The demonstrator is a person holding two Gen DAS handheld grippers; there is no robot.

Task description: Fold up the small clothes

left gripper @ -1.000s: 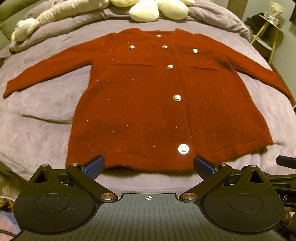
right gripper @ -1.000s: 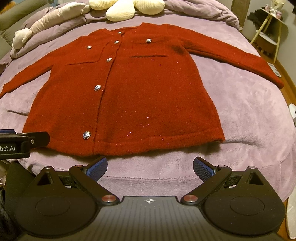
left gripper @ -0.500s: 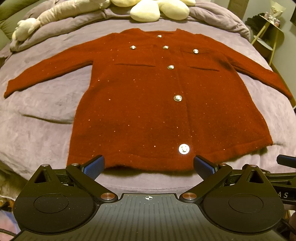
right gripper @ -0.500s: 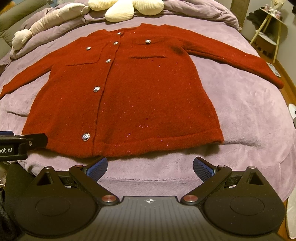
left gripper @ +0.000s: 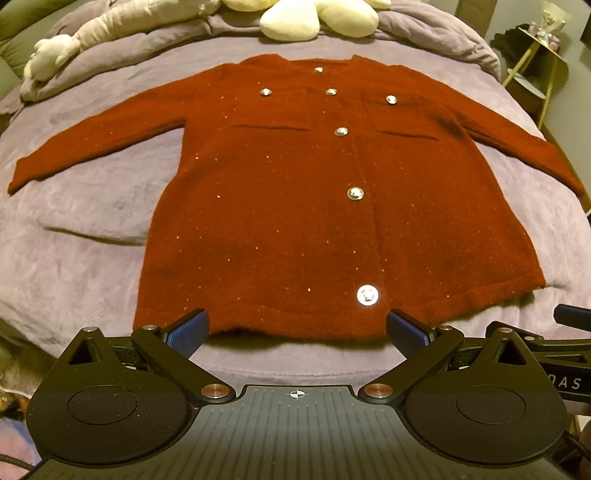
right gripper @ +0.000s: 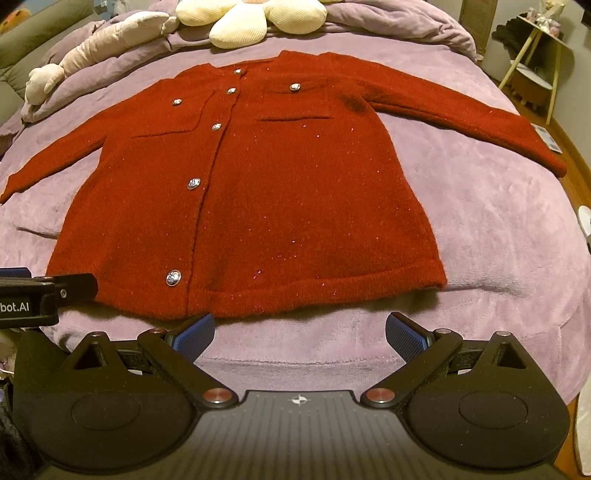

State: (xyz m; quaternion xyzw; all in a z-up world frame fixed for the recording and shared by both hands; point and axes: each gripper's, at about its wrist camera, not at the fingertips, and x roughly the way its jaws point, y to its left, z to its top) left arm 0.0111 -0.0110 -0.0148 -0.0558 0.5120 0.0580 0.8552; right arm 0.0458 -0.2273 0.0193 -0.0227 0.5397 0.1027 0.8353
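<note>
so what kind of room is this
Most likely a bedroom: the red cardigan lies on a bed with a purple blanket, cream pillows at its head and a small side table nearby.

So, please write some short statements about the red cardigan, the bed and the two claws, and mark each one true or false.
1. The red cardigan lies flat with both sleeves spread out. True.
2. The left claw is shut on the hem. False: it is open and holds nothing, near the hem.
3. The cardigan's front is buttoned closed. True.
4. The right claw grips a sleeve. False: it is open, over the purple blanket in front of the hem.
5. The cardigan is already folded in half. False: it is fully unfolded.
6. Cream cushions lie beyond the collar. True.
</note>
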